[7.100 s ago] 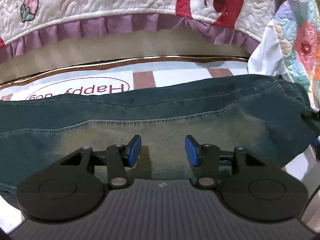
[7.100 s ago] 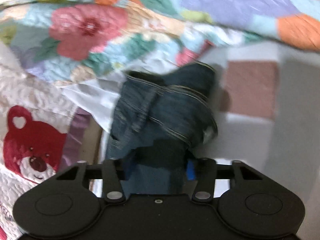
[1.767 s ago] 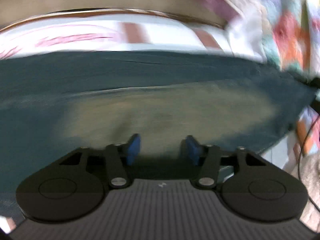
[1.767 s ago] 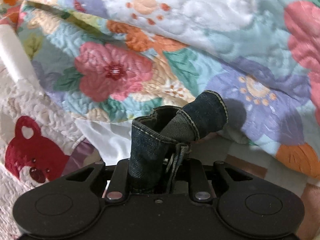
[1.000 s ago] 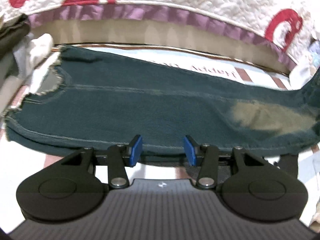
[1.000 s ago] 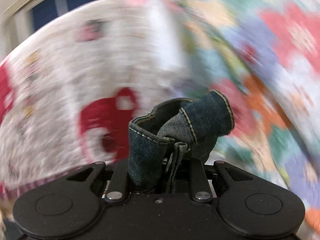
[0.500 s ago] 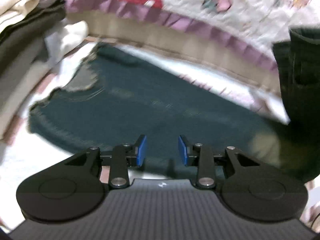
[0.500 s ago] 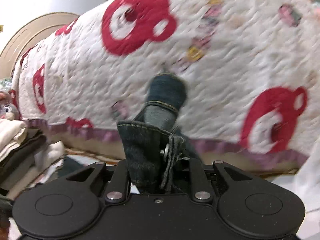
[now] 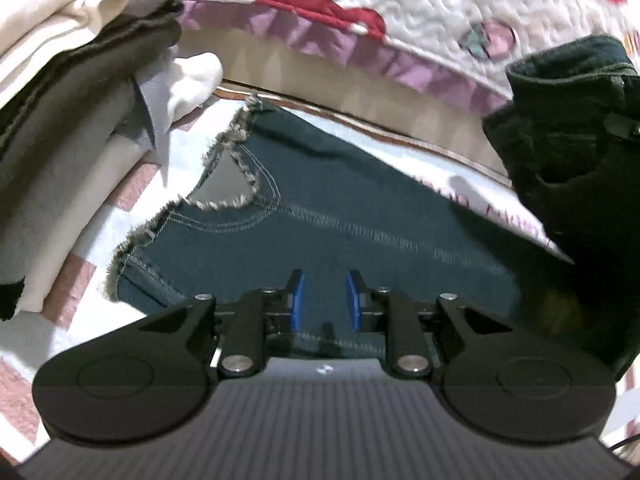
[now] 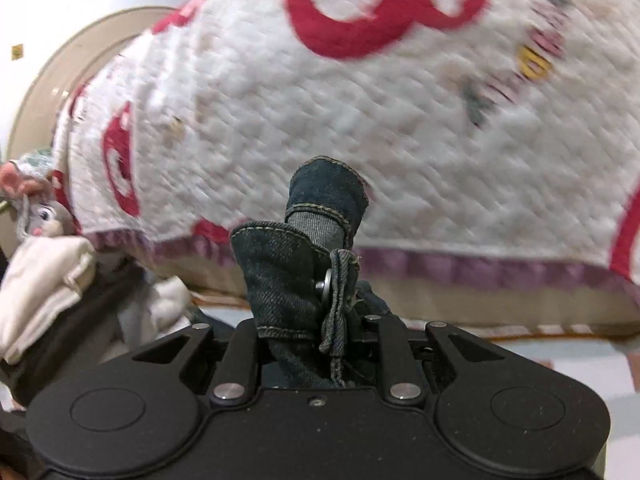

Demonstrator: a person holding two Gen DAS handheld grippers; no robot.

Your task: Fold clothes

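A stack of folded cream, dark olive and grey garments (image 9: 60,92) sits at the left edge of the white mat with pink squares (image 9: 68,280), its topmost cream piece also visible at the left of the right wrist view; beside it the dark blue denim jeans (image 9: 320,208) lie spread flat across the mat, their frayed hem (image 9: 192,208) nearest the stack and pale stitching running along the leg; the left gripper (image 9: 323,300) hangs just over the near edge of the denim, its blue pads (image 9: 297,300) close together after narrowing in the last moments, a slim gap between them and no cloth pinched there; behind the jeans runs a white quilted cover printed with red bears and trimmed with a purple frill (image 9: 400,12); at the right of the left wrist view the waistband end of the jeans (image 9: 568,120) is lifted clear of the mat; the right gripper (image 10: 316,344) is clenched on that bunched waistband, a metal button (image 10: 325,286) and a belt loop showing just above its black fingers, the denim standing upright against the blurred quilt.
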